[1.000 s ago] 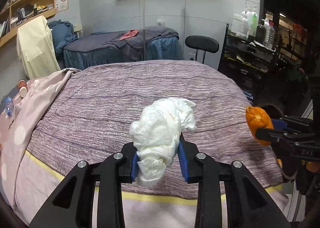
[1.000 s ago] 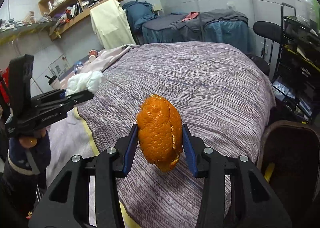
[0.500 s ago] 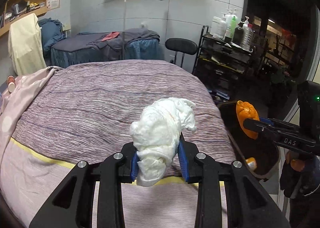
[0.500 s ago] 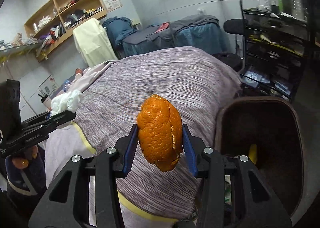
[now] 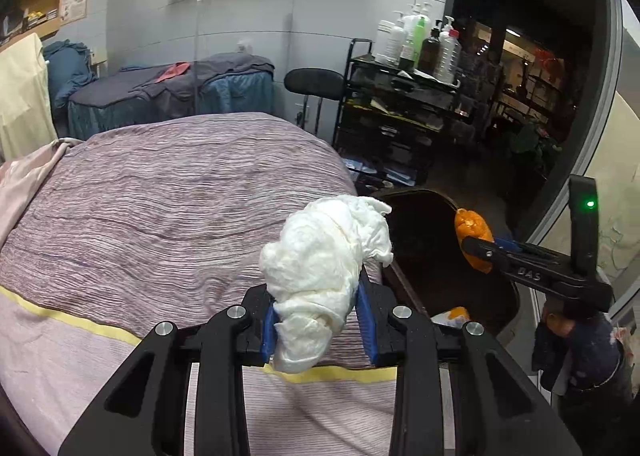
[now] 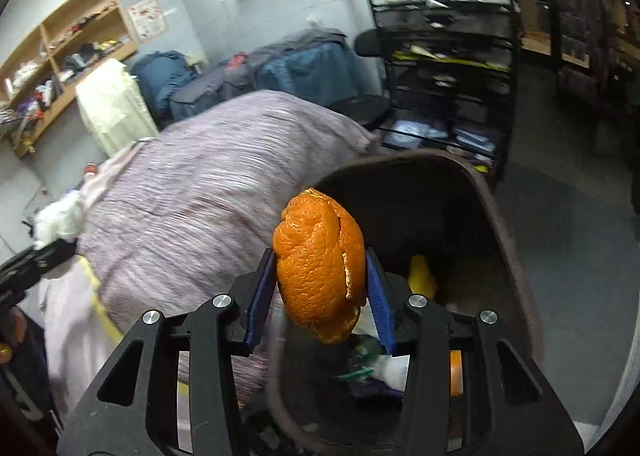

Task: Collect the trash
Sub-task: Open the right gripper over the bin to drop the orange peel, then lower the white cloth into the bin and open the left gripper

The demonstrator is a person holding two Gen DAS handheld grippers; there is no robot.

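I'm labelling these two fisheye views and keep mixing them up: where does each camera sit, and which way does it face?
Left wrist: on the left hand-held gripper, facing across the bed toward the bin; its fingers clamp a white tissue wad.
Right wrist: on the right hand-held gripper, tilted down into the bin; its fingers clamp an orange peel.
Shared: bed, bin, both trash pieces; each view shows the other gripper.

tissue wad (image 5: 326,276): white | orange peel (image 6: 320,268): orange, dimpled | gripper pads (image 6: 260,292): blue; gripper bodies black | bin (image 6: 496,223): dark brown | bedspread (image 5: 160,207): mauve, fine stripes, yellow band | chair (image 5: 314,83): black
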